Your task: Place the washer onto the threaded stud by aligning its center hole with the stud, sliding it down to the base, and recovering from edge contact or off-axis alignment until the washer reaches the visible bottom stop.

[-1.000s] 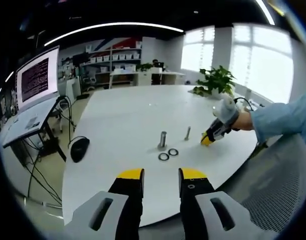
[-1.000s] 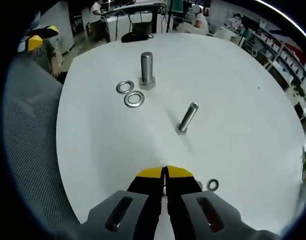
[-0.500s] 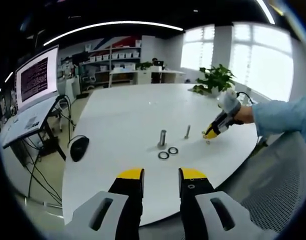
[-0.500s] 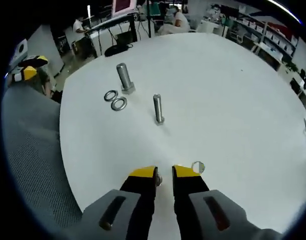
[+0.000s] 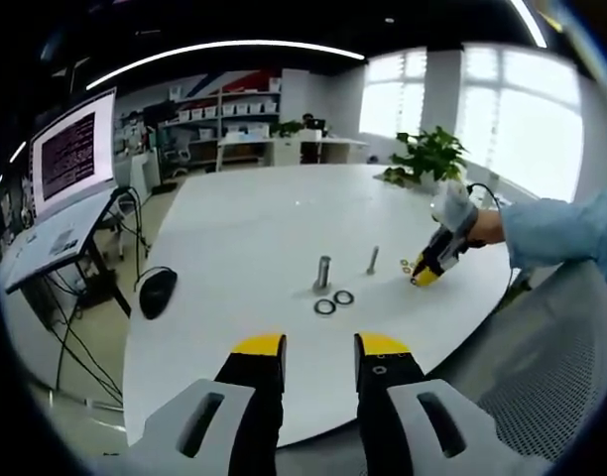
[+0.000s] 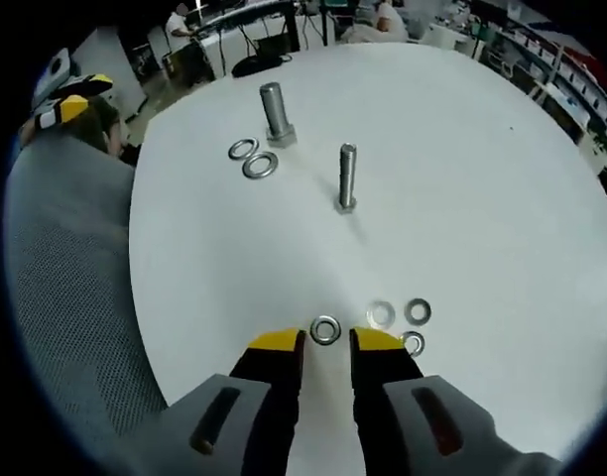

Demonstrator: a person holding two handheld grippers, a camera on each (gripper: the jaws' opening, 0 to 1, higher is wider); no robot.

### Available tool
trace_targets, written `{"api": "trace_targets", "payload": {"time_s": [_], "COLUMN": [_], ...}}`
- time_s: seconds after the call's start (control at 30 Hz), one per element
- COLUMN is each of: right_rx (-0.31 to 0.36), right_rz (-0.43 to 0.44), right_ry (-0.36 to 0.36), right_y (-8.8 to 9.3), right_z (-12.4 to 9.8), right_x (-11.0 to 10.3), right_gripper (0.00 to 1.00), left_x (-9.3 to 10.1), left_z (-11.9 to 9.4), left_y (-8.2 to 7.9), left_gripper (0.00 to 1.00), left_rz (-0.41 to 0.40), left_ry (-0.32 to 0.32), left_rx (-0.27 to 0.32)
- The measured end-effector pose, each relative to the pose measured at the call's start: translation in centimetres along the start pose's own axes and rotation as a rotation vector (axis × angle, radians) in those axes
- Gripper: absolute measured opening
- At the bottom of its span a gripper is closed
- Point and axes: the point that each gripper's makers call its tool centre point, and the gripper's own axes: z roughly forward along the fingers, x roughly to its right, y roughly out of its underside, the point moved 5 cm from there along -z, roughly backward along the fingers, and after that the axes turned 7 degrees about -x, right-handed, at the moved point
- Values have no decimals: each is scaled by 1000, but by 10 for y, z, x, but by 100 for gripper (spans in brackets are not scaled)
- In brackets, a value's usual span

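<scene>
Since half a second ago, the right gripper [image 6: 326,340] is brought over a washer [image 6: 325,329], jaws spread, nothing pinched. Both studs [image 6: 346,177] are left bare; the left gripper [image 5: 319,346] is held open.

In the right gripper view, a washer [image 6: 325,330] lies on the desk [image 6: 502,198] just ahead of the right hand-held gripper [image 6: 326,343], level with the gap between its parted jaws. Three more washers [image 6: 404,323] lie close together just to its right. Farther ahead a slim stud [image 6: 346,178] stands upright. Beyond it and to the left stands a thicker bolt [image 6: 275,114], with two rings [image 6: 252,158] on the desk beside its base. In the left gripper view, a computer mouse [image 5: 157,295] sits near the desk's left edge.
</scene>
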Motion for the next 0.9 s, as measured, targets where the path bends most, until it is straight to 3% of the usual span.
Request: {"api": "trace_targets", "payload": {"time_s": [0.17,0.6,0.7,0.9], "right_rx": [-4,-1,36,189], "right_rz": [-82,-76,-70,-59], "right_ry": [41,48,62,118], "right_y": [-4,-6,-13,-37], "right_z": [1,0,-5,-18], "right_x": [3,0,1,6], "right_gripper": [18,15,15,15], "left_x": [0,0,0,0], "left_z": [0,0,0,0], "left_y": [0,-1,-1,0], "left_gripper": [25,25,25,25], "left_rz": [1,3,4,4], "left_ry": [-1,1,2,1], "left_rx": [1,6,7,7]}}
